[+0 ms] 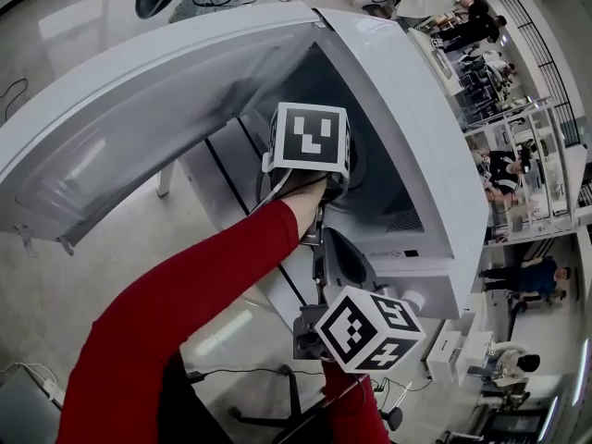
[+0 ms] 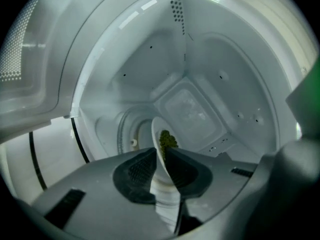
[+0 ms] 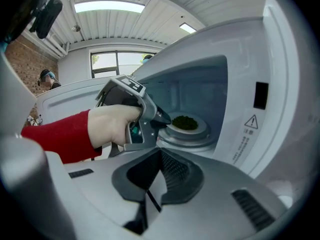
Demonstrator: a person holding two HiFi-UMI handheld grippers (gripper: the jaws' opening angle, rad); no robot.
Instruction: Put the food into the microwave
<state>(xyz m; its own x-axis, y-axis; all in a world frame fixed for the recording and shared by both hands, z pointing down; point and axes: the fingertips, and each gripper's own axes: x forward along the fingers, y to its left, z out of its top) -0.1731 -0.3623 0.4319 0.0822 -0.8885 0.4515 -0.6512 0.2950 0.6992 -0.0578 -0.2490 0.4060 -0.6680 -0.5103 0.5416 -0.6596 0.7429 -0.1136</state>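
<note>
Reaching into the open microwave [image 1: 416, 128], the left tool [image 2: 160, 154] has its tips deep inside the cavity, held by a hand in a red sleeve. A white plate [image 2: 156, 131] carrying a small heap of dark green food [image 3: 185, 122] sits flat on the turntable [image 3: 187, 139] at the floor of the microwave. The plate's rim lies between the left tool's jaws, which stand slightly apart and do not appear to press on it. The right tool [image 3: 160, 156] waits outside the microwave, just in front of its opening, jaws closed with nothing in them. The microwave door [image 1: 139, 128] is swung wide open to the left of the cavity.

The placing looks nearly done; what seems left is drawing the left tool out and shutting the door. The risk is in the withdrawal: with the rim between the jaws, pulling back at an angle or lifting could hook the plate, drag it off the turntable or tip the food. The tool could also knock the cavity wall.
</note>
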